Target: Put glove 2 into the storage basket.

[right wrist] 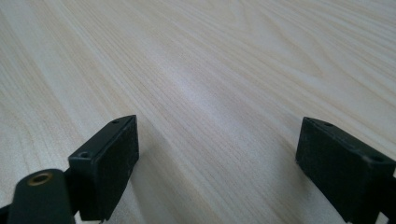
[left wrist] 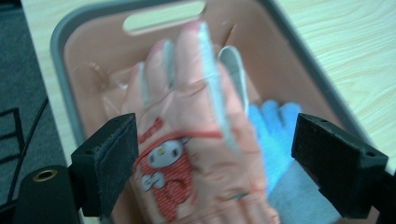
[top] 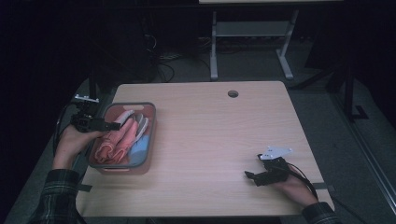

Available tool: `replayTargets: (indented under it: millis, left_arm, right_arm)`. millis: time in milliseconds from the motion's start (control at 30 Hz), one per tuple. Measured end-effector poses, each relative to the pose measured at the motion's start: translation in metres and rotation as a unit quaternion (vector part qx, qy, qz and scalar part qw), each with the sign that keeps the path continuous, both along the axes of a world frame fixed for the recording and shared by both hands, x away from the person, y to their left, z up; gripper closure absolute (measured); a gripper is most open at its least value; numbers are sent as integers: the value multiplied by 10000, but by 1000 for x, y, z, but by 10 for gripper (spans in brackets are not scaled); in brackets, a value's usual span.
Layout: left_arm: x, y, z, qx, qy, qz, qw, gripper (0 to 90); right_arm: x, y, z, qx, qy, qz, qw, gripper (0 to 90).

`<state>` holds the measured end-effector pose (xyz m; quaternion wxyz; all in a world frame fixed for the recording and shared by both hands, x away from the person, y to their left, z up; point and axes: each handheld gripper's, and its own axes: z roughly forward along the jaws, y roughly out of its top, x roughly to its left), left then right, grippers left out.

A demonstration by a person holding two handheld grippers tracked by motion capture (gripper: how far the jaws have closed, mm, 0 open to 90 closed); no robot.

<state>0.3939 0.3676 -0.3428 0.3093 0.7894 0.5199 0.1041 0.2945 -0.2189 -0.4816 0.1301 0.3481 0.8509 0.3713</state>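
While the left gripper hangs jaws apart over the basket at the tabletop's left edge, the soft, light pink glove inside looks easiest pinched at its cuff, with open room toward the idle right gripper, jaws apart.

pink glove blurred – cuff cut off at bottom edge; blue glove half hidden.

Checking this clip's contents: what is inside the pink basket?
The basket holds pink gloves, one with a cartoon print, and a blue glove beside them. Whatever lies under the gloves is covered.
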Motion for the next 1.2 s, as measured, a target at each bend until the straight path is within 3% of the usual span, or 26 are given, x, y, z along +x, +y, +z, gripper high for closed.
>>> replayTargets:
  millis: [367,667,967,1200]
  left_arm:
    - [-2,-39,18,-177,-293,-445,9984,144]
    - [-6,-83,29,-300,-584,-904,9937,145]
    - [-13,-121,25,-355,-656,-1241,9895,146]
    - [-23,-152,10,-312,-680,-1468,9863,146]
  right_arm:
    - [0,0,0,0,0,-1,10000,126]
    - [0,0,0,0,0,1,10000,127]
    - [0,0,0,-1,-5,-8,10000,127]
    - [0,0,0,7,8,-7,10000,126]
